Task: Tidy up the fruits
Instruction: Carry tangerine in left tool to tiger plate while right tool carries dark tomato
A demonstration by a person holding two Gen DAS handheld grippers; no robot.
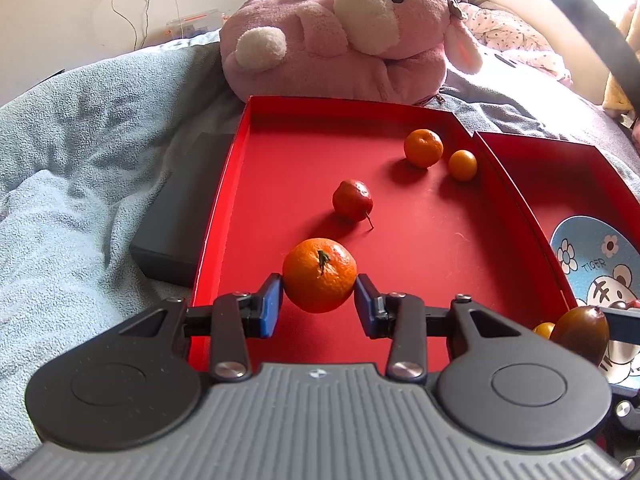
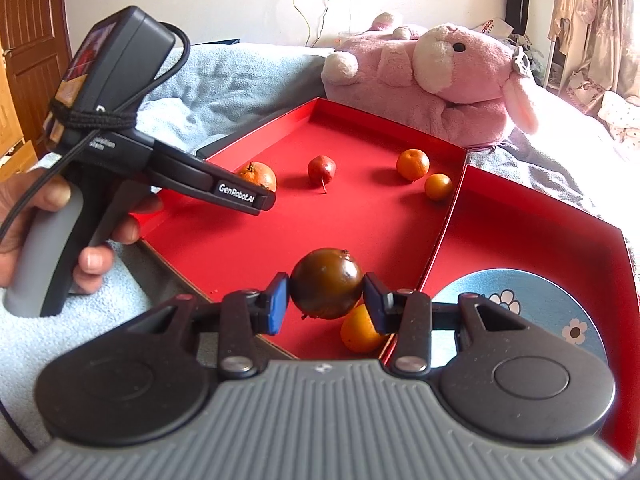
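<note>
The left gripper pinches a mandarin above the red tray's near edge, the right gripper a dark passion fruit near its right wall; both look light, round, slippery, best squeezed gently across the middle.

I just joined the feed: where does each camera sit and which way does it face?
Left wrist: on the left hand-held gripper, facing the plush over the red tray; fingers hold a tangerine.
Right wrist: on the right hand-held gripper, same heading; holds a dark fruit; left hand shows.
Shared: tray, plush, plate.
</note>
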